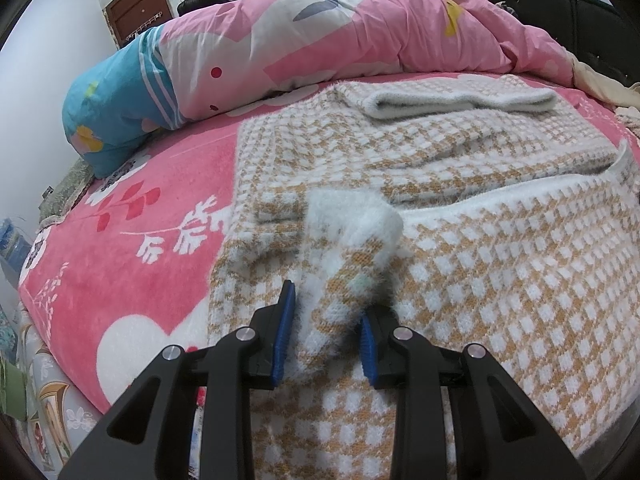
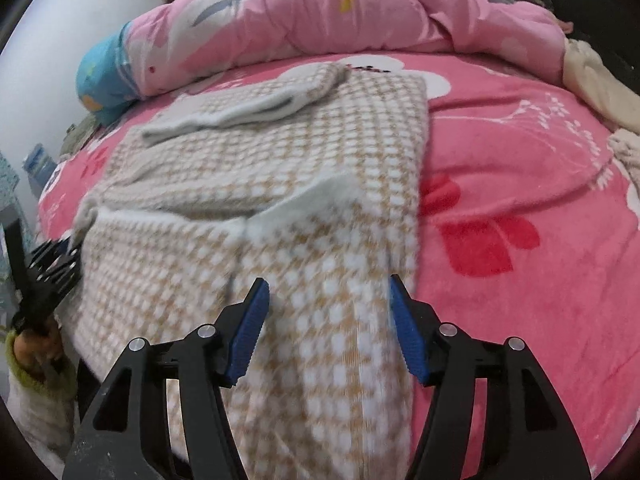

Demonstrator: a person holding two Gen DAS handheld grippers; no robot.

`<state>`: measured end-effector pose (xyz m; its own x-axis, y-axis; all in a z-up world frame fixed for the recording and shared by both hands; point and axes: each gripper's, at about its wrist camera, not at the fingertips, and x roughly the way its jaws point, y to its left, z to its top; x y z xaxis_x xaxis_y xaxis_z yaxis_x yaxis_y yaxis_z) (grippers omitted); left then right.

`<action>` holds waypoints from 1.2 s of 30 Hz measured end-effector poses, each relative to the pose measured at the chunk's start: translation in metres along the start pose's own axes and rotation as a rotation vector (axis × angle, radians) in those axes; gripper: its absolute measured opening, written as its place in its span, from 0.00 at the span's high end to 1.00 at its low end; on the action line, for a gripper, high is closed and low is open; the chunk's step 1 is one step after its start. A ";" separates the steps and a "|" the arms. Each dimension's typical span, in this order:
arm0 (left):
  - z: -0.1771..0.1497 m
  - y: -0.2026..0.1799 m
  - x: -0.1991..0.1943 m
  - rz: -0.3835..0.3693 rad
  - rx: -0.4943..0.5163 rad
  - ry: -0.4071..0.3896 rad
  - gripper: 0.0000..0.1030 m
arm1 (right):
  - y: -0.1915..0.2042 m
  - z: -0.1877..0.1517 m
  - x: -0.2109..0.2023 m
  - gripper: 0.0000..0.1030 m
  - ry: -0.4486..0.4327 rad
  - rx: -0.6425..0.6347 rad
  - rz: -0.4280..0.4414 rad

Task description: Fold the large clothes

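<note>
A large fuzzy sweater (image 1: 460,168) in a tan and white check lies spread on the bed, with a sleeve folded across its far end. My left gripper (image 1: 326,312) is shut on a bunched corner of the sweater's near hem, lifted slightly. In the right wrist view the same sweater (image 2: 280,152) fills the middle, its near hem turned over. My right gripper (image 2: 326,292) is open, with the hem fabric lying between its blue pads (image 2: 250,328). The left gripper also shows at that view's left edge (image 2: 52,268), on the sweater's left corner.
The bed carries a pink floral blanket (image 1: 132,240) (image 2: 520,208). A rolled pink and blue quilt (image 1: 280,40) (image 2: 320,20) lies across the far side. Cream clothes (image 2: 600,84) sit at the far right. The bed's left edge (image 1: 48,320) drops off to clutter.
</note>
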<state>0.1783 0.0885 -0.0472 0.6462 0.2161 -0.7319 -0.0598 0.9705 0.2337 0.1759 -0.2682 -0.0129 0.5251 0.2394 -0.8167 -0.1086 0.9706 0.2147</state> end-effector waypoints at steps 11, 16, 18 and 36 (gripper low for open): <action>0.001 -0.001 0.000 -0.001 -0.001 -0.001 0.73 | -0.003 -0.005 -0.013 0.58 0.030 0.028 0.145; 0.001 0.001 0.001 -0.013 -0.007 -0.006 0.73 | -0.008 0.006 0.016 0.71 0.047 0.043 0.077; 0.002 0.001 0.002 -0.011 0.002 -0.010 0.73 | -0.002 0.004 0.018 0.75 0.030 0.033 0.043; -0.017 0.018 -0.124 0.023 0.041 -0.289 0.93 | 0.043 -0.049 -0.118 0.93 -0.343 0.000 -0.013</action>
<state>0.0842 0.0813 0.0365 0.8353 0.1929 -0.5148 -0.0501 0.9592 0.2783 0.0678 -0.2538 0.0657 0.7796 0.2047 -0.5919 -0.0997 0.9736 0.2055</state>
